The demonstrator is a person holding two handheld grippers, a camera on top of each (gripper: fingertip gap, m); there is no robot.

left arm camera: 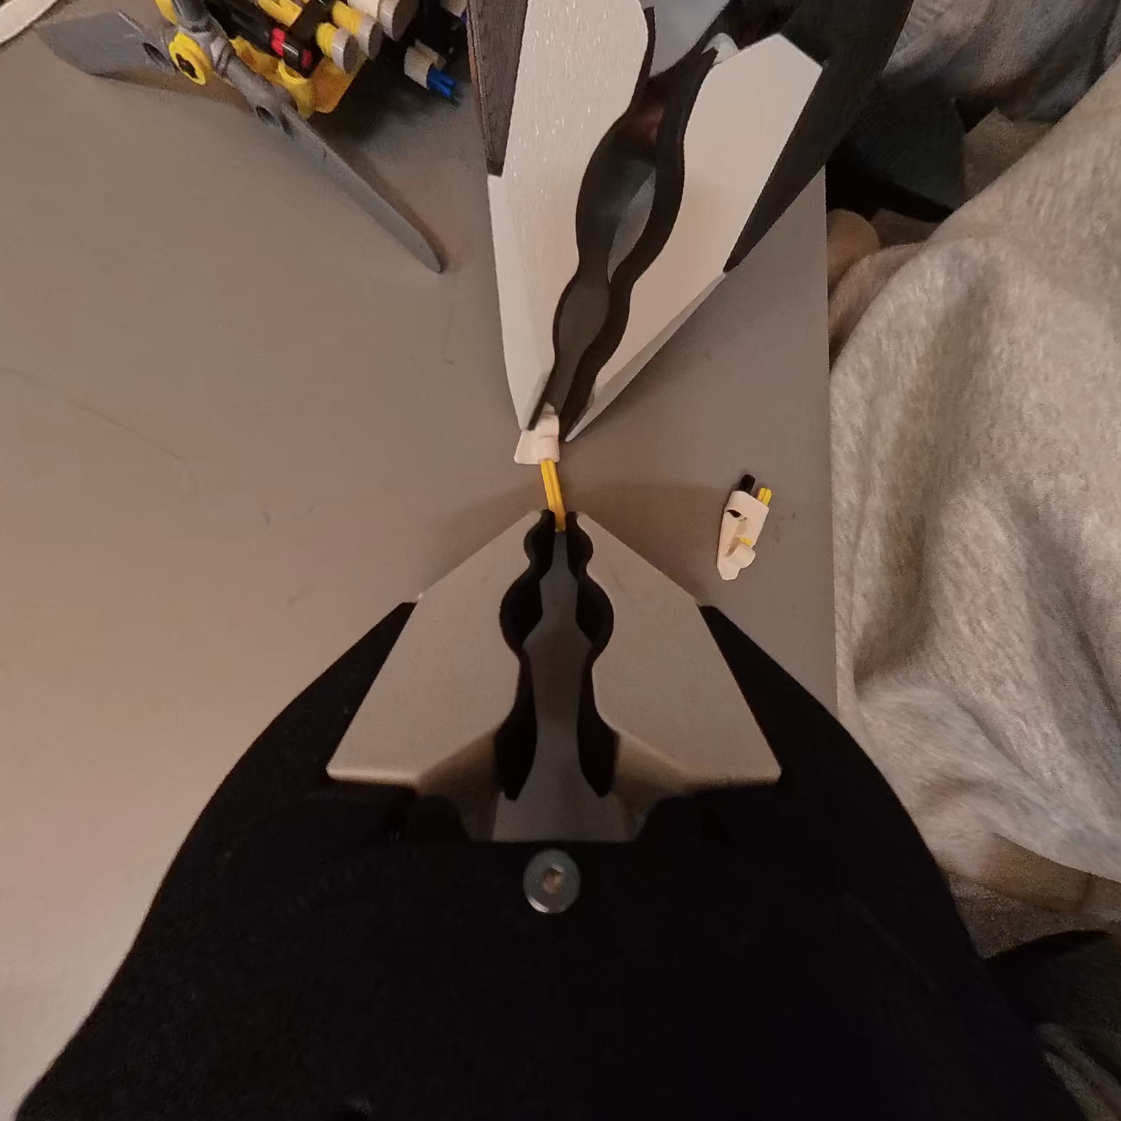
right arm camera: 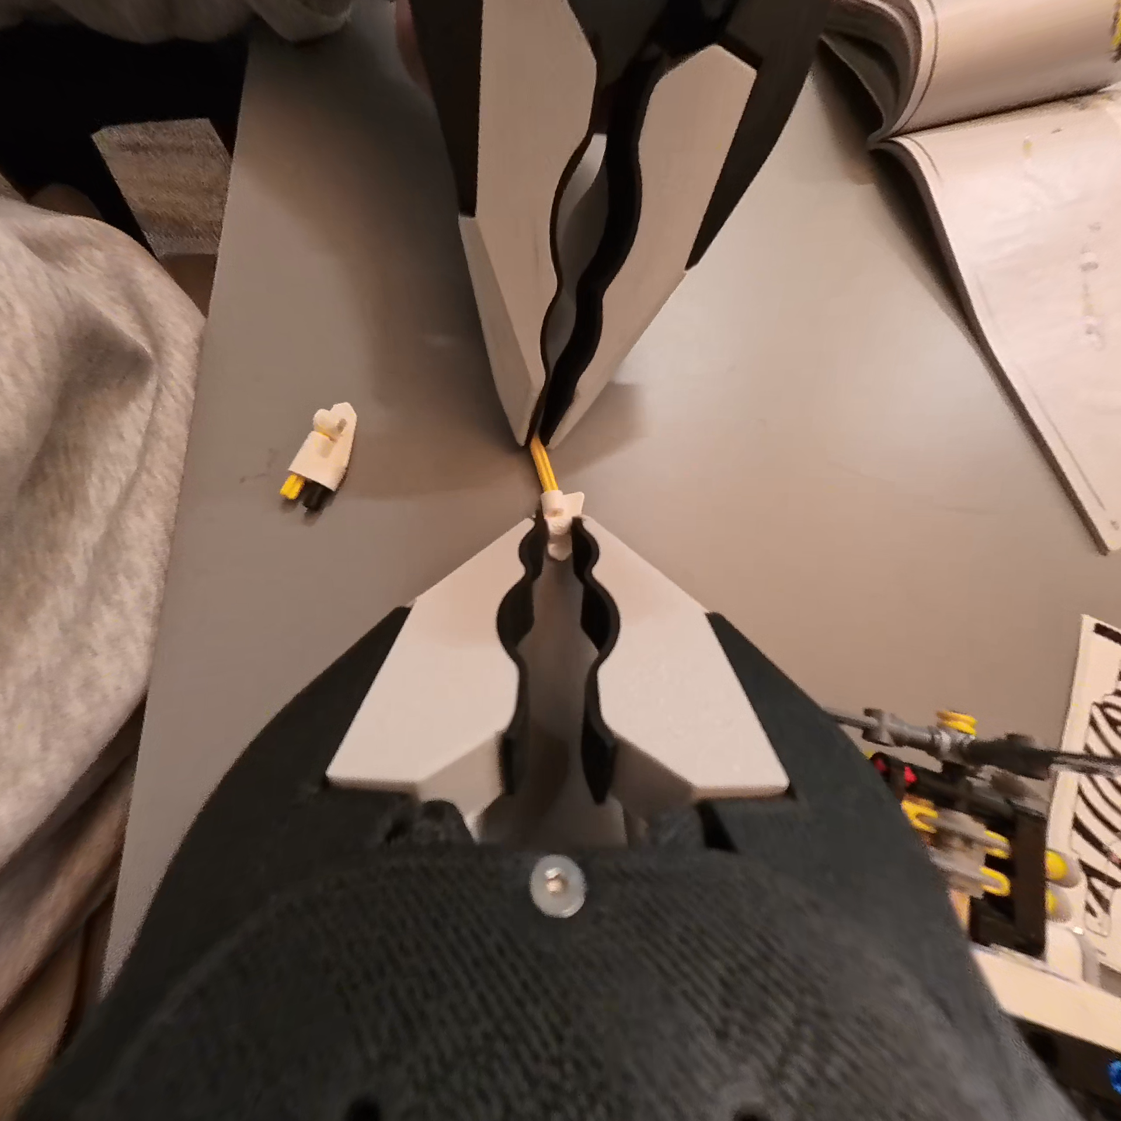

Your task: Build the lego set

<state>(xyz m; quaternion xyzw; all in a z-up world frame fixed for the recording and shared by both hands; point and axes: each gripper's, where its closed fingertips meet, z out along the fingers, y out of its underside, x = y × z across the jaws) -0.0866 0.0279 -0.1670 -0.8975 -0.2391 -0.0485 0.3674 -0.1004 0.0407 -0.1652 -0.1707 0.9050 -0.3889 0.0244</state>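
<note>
Yellow plastic marks the part being joined: a thin yellow axle [left arm camera: 554, 496] spans the gap between the two grippers, held level above the grey tabletop [left arm camera: 242, 424]. The left gripper [left arm camera: 559, 523] has its jaws closed almost fully, with the near end of the axle pinched at the very tips. The right gripper [right arm camera: 557, 534] faces it tip to tip, its jaws likewise nearly closed, clamped on a small white connector [right arm camera: 559, 515] that sits on the far end of the axle. This opposed arrangement appears intended to keep axle and connector on one line, so that pressing the grippers together drives the axle into the connector's hole; how deep it is seated cannot be determined. A second white connector assembly [left arm camera: 741, 526], already carrying a yellow and a black pin, lies on the tabletop just beside the work, near the person's grey sleeve [left arm camera: 970, 485], probably a finished twin kept within reach. The partly built yellow, grey and black model [left arm camera: 273, 54] stands well apart at the tabletop's far side, and an open instruction booklet [right arm camera: 1001, 242] lies beyond the grippers.
</note>
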